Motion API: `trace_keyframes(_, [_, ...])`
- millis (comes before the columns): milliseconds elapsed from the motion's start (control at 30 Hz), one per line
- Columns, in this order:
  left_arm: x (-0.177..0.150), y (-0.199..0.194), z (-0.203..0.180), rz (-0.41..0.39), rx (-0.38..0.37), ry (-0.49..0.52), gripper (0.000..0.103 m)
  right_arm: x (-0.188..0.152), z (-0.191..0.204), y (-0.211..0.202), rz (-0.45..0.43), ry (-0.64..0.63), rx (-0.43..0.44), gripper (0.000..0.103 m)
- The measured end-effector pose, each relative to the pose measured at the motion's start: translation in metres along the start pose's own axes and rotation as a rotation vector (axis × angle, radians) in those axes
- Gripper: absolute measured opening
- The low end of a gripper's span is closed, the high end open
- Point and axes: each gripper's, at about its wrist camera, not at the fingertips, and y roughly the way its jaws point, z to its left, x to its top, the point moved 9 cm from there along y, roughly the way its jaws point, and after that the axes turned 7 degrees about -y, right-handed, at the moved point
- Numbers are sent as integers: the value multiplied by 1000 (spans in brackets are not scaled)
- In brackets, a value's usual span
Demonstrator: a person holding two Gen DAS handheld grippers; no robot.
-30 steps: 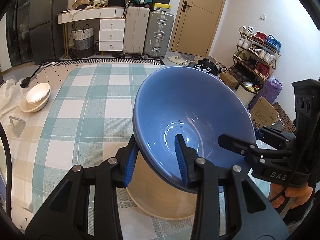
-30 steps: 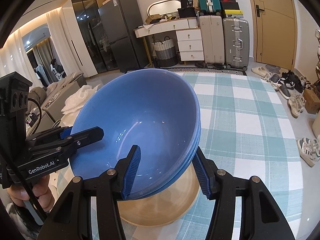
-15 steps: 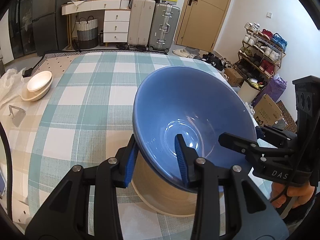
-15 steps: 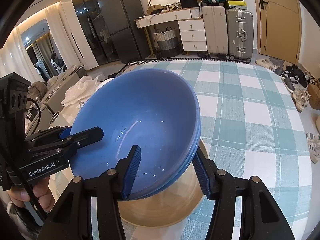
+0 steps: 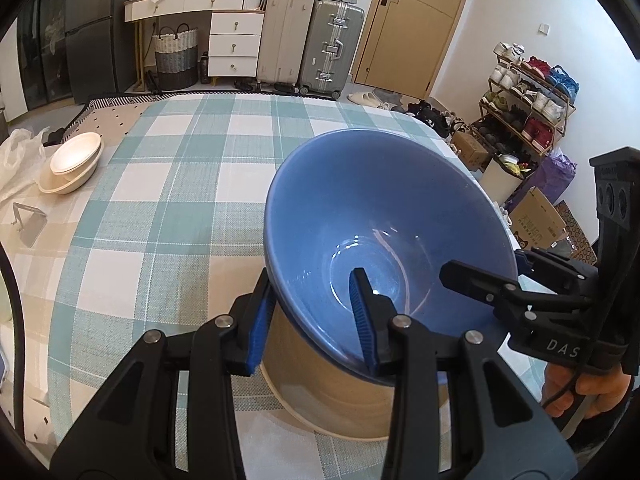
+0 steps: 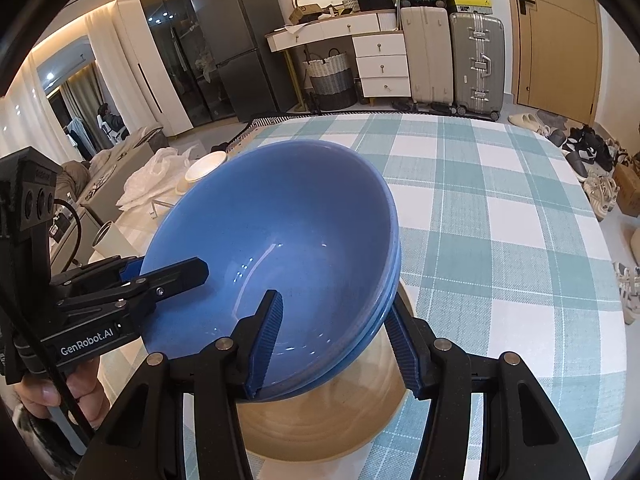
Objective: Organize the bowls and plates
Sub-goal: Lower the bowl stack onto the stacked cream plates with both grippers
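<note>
The table (image 5: 168,216), under a teal-and-white check cloth, fills both views. On it, from 5 to 6 o'clock in each view, a beige bowl (image 5: 344,396) shows below the blue ones; whether it stands on the cloth or hangs with them cannot be told. Above it a stack of two blue bowls (image 6: 280,240) is tilted, rim up toward 12 o'clock. In the right view two blue rims show, one nested in the other, at 3 o'clock of the stack.

The left gripper (image 5: 312,320) is clamped on the stack's rim at about 7 o'clock: one pad sits inside the bowl, the other outside against the wall, at a narrow gap. The right gripper (image 6: 336,340) grips the opposite rim in the same way, one pad inside and one outside, its jaws a little wider. Each gripper shows in the other's view, reaching in from the side, with a hand (image 6: 60,396) on its handle.

At 10 o'clock in the left view, well apart from the stack, two cream bowls (image 5: 72,162) sit nested near the table's edge. Just beside them, at 9 o'clock, lies a small metal stand (image 5: 30,224).
</note>
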Motion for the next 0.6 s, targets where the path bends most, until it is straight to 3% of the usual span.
trace_keyframes(600, [8,12,1,-14,20,22,34,1,-5,2,-6,-28,-13,55])
